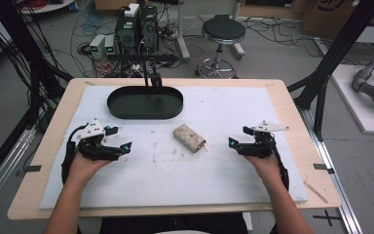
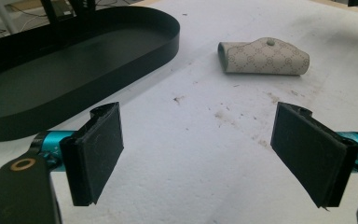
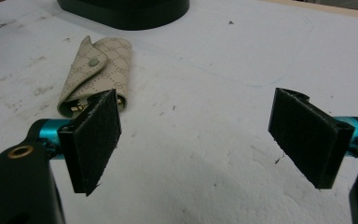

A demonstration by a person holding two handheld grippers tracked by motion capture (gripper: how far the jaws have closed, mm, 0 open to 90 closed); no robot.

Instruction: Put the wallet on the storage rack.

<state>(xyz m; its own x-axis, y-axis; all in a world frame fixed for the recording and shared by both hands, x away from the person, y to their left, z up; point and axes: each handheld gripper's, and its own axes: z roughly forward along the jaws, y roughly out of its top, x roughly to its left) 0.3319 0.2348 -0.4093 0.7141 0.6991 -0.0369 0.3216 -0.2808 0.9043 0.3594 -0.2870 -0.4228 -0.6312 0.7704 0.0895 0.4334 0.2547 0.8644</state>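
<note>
**Pouch lies between two open grippers, nearer the right**

The pouch lies on the white mat, just right of centre, at about 5 o'clock from the black tray and apart from it; its long axis runs from 10 o'clock to 4 o'clock in the high view, with the open end, where something metal pokes out, at the 4 o'clock tip. The left gripper sits at 9 o'clock from the pouch, well apart, jaws spread wide and holding nothing; the right gripper sits at 3 o'clock from it, jaws likewise wide apart and empty, and by my judgement the nearer of the two, since the pouch's open end points toward it.

In the left gripper view the pouch shows at roughly 1 o'clock beyond the jaws, lying broadside, snap upward, the tray at 10 o'clock; in the right gripper view the pouch lies at 11 o'clock, its open end just behind the left pad, so it is off the line between the jaws; a grasp from the right would likely call for a swing toward 11 o'clock and jaws set across the short axis.
</note>
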